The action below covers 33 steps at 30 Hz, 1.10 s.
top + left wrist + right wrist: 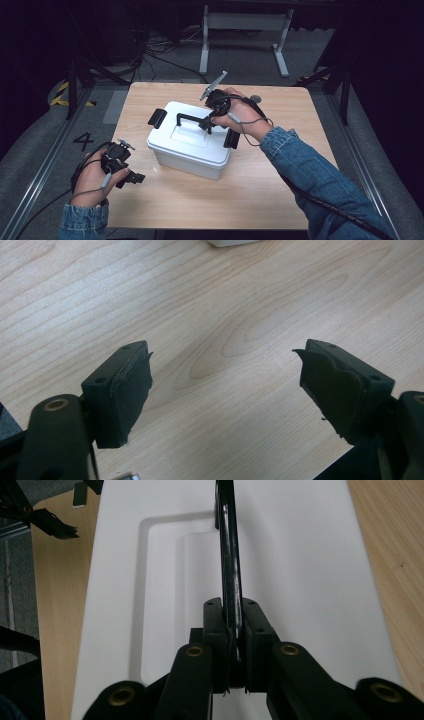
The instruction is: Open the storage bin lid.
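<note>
From above, the white box (192, 142) sits mid-counter (260, 185), right claw (209, 123) on its black handle (187, 118); left claw (134, 177) hovers near the left edge. Left gripper view: jaws spread over bare wood. Right gripper view: jaws pinching the handle (231, 570)
</note>
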Each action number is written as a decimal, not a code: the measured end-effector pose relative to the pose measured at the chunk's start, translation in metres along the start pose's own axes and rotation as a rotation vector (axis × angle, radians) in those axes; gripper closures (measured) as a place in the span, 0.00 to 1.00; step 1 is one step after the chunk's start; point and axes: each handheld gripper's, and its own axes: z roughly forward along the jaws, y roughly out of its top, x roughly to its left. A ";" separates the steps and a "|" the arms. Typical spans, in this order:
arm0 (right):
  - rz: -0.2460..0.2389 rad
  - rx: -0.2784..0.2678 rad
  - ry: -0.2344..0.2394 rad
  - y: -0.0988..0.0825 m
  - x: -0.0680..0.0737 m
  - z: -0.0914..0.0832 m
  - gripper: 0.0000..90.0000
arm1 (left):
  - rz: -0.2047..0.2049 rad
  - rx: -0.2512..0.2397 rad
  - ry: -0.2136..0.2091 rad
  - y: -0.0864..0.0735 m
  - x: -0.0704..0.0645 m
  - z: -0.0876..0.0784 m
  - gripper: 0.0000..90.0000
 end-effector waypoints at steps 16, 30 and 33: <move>-0.022 -0.063 -0.002 0.010 0.005 -0.019 0.94 | 0.005 0.000 0.000 0.000 0.000 -0.001 0.23; -0.027 -0.120 -0.024 0.013 0.005 -0.055 0.94 | 0.003 0.004 -0.004 0.000 0.000 0.000 0.23; -0.019 -0.130 -0.034 0.012 0.004 -0.064 0.94 | 0.004 0.004 -0.001 0.000 0.000 0.001 0.23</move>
